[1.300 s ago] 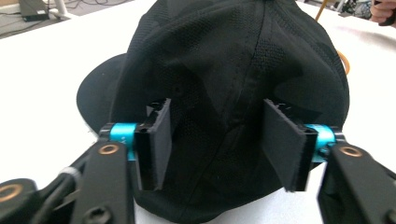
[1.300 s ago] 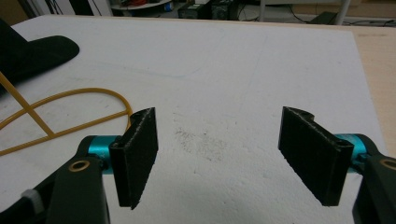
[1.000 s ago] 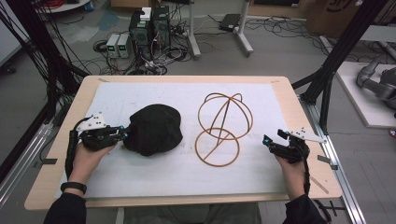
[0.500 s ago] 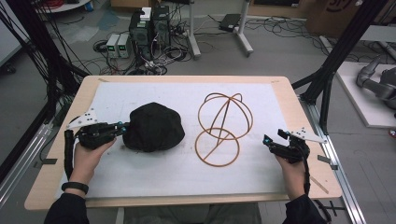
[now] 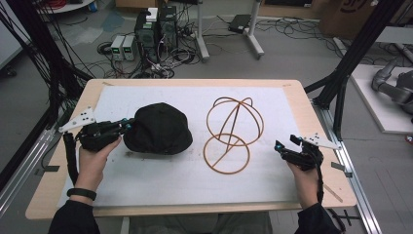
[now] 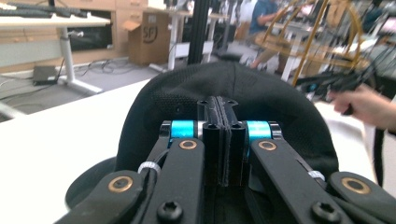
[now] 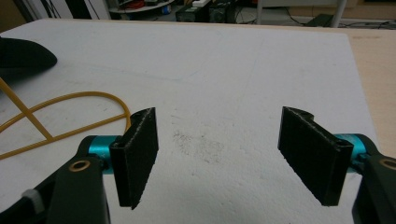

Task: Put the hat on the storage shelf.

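Compared with a second ago, the left gripper (image 5: pixel 127 125) has drawn slightly leftward, its jaws pressed together at the near-left edge of the black hat (image 5: pixel 158 128); whether fabric lies between them cannot be told. That hat has shifted slightly leftward on the white mat (image 5: pixel 272 170), beside the wire hat stand (image 5: pixel 233 134). Unchanged, the right gripper (image 5: pixel 281 149) rests near the mat's right edge, jaws wide apart.

From above my side, the high view looks forward and down over the whole table (image 5: pixel 311 112). My left gripper view sits close behind the black hat (image 6: pixel 243 88); my right gripper view skims low. All 3 share the wire stand (image 5: pixel 234 134).
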Demonstrator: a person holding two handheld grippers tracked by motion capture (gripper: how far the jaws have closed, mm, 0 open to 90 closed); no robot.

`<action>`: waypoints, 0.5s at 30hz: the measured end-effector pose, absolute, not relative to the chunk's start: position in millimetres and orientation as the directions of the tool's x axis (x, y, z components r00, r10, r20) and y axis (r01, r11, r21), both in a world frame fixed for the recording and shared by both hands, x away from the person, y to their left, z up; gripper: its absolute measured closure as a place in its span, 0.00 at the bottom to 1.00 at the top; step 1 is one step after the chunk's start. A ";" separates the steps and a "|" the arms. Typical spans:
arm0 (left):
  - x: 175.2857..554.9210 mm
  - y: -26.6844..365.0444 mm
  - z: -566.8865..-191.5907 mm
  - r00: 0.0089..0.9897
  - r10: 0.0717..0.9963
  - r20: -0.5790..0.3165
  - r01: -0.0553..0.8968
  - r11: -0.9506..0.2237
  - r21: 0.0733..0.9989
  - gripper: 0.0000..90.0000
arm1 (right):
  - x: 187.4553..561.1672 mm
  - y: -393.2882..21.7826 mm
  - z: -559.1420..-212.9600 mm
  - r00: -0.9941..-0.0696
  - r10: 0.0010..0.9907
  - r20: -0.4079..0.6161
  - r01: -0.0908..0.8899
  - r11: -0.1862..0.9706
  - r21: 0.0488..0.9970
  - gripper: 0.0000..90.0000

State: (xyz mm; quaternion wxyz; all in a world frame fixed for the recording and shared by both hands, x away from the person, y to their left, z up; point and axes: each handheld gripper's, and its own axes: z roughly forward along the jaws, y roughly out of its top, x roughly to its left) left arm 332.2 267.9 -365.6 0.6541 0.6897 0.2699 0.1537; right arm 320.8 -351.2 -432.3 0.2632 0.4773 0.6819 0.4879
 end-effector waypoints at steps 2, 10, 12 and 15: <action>331.7 266.6 -362.7 0.804 0.577 -0.142 0.166 0.011 0.986 0.99 | 320.8 -351.0 -432.2 -0.404 0.908 0.109 0.395 0.066 0.916 0.32; 330.0 261.5 -348.2 0.805 0.575 -0.146 0.133 0.064 0.989 0.99 | 321.5 -349.7 -432.0 -0.408 0.907 0.104 0.390 0.070 0.918 0.32; 329.9 260.8 -346.3 0.805 0.576 -0.145 0.128 0.071 0.989 0.99 | 321.7 -349.9 -432.0 -0.408 0.907 0.100 0.389 0.074 0.918 0.32; 331.9 258.9 -338.8 0.799 0.582 -0.151 0.115 0.098 0.988 0.99 | 321.9 -348.8 -432.0 -0.406 0.907 0.109 0.394 0.067 0.917 0.32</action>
